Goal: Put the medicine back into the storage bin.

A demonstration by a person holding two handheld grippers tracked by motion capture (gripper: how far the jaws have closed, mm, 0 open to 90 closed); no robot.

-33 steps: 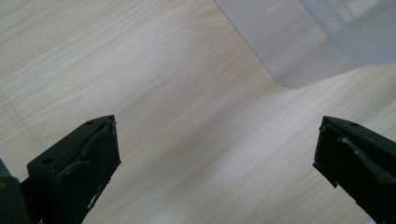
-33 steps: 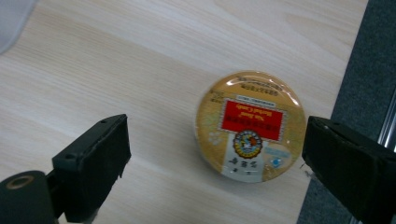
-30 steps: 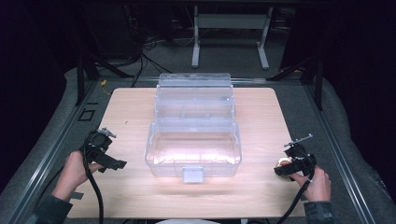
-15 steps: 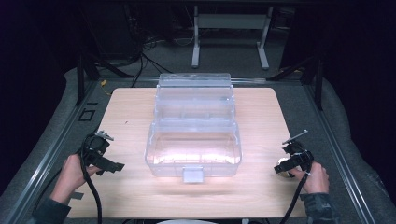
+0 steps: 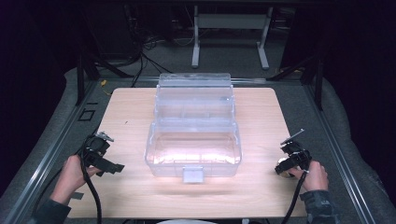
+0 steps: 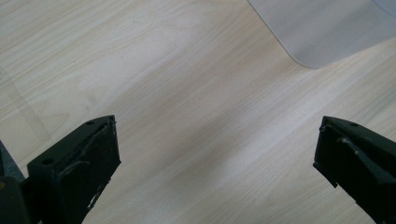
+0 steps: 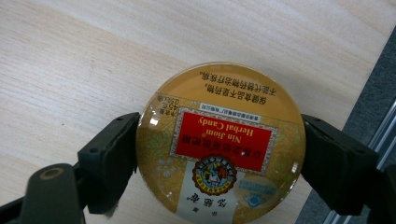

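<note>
Black fingers [image 7: 108,163] of the right gripper [image 7: 219,158] pressed on both sides of a round golden candy tin [image 7: 220,144] in the right gripper view, having just been closing on it. The tin sat at the centre of that frame, its red label reading "Nin Jiom Herbal Candy" upside down. Pale wooden worktop [image 7: 70,70] lay under it, and a grey edge ran down the far right of the frame.

In the left gripper view, the left gripper [image 6: 215,158] had its fingers [image 6: 79,163] spread wide, released, with nothing between them but bare wood. A rounded corner of a clear plastic box [image 6: 322,32] showed at the upper right of that frame, well apart from the fingers.

From the high view, the clear box [image 5: 194,126] stood in the middle of the worktop [image 5: 126,107] with its lid raised toward the top of the frame. The left gripper [image 5: 100,156] was at the lower left, held by a hand [image 5: 70,175] near the worktop's edge. The right gripper [image 5: 292,158] was at the lower right, held by the other hand [image 5: 315,176], with the tin [image 5: 282,166] a small golden spot at its tip, to the right of the box and apart from it.
</note>
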